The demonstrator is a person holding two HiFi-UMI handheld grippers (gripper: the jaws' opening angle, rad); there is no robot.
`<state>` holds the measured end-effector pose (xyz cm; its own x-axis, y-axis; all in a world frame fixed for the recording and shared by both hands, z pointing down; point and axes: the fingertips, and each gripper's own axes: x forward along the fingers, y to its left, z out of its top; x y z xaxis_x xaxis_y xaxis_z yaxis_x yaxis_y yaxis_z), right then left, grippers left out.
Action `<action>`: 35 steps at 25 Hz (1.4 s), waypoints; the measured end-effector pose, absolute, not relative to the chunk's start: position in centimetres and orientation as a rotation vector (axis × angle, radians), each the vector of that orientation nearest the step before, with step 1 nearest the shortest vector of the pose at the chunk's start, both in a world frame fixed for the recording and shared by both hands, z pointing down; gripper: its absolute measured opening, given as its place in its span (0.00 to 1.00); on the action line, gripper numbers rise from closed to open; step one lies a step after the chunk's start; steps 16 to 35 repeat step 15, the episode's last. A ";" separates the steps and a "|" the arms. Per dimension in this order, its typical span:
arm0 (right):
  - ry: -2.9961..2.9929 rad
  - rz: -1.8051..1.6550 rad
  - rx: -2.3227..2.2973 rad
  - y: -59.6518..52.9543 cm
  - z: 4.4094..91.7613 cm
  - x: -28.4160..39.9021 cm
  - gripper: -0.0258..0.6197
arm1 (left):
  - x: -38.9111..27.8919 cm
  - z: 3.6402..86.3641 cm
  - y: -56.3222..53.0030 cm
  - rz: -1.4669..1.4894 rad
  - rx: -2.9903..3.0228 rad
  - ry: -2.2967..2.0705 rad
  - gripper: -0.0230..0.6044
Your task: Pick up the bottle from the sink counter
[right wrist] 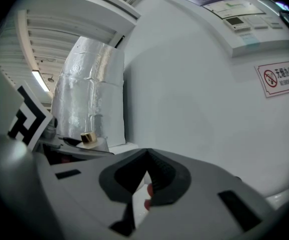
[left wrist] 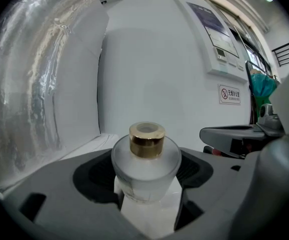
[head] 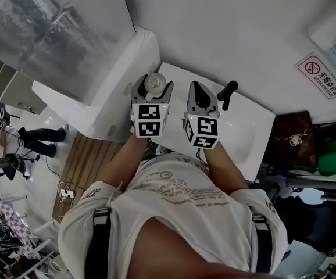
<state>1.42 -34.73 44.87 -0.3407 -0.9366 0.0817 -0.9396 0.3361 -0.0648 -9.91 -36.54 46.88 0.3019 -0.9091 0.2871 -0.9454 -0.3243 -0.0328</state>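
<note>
A frosted round bottle [left wrist: 145, 160] with a gold cap stands upright between the jaws of my left gripper [left wrist: 147, 186]. The dark pads press on its two sides, so the gripper is shut on the bottle. From the head view the bottle [head: 154, 82] shows as a round top between the left gripper [head: 152, 90] jaws, over the left end of the white sink counter [head: 177, 77]. Whether its base still rests on the counter is hidden. My right gripper [head: 199, 92] hangs beside it, shut and empty; its jaws [right wrist: 145, 173] meet at the tips. The gold cap [right wrist: 88, 138] also shows in the right gripper view.
A black tap lever [head: 227, 93] sticks up just right of the right gripper, above the white basin [head: 252, 135]. A white wall [head: 226, 34] rises close behind the counter, with a no-smoking sign [head: 321, 75]. A foil-wrapped duct [head: 40, 28] stands at the left.
</note>
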 end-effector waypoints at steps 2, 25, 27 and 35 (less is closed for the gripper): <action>-2.545 0.153 1.786 -34.7 44.8 1.5 0.07 | -9.9 46.9 -36.5 0.382 2.416 -1.732 0.59; -2.547 0.146 1.785 -34.2 44.7 1.5 0.07 | -9.8 46.3 -36.1 0.367 2.426 -1.736 0.60; -2.547 0.146 1.785 -34.2 44.7 1.5 0.07 | -9.8 46.3 -36.1 0.367 2.426 -1.736 0.60; -2.547 0.146 1.785 -34.2 44.7 1.5 0.07 | -9.8 46.3 -36.1 0.367 2.426 -1.736 0.60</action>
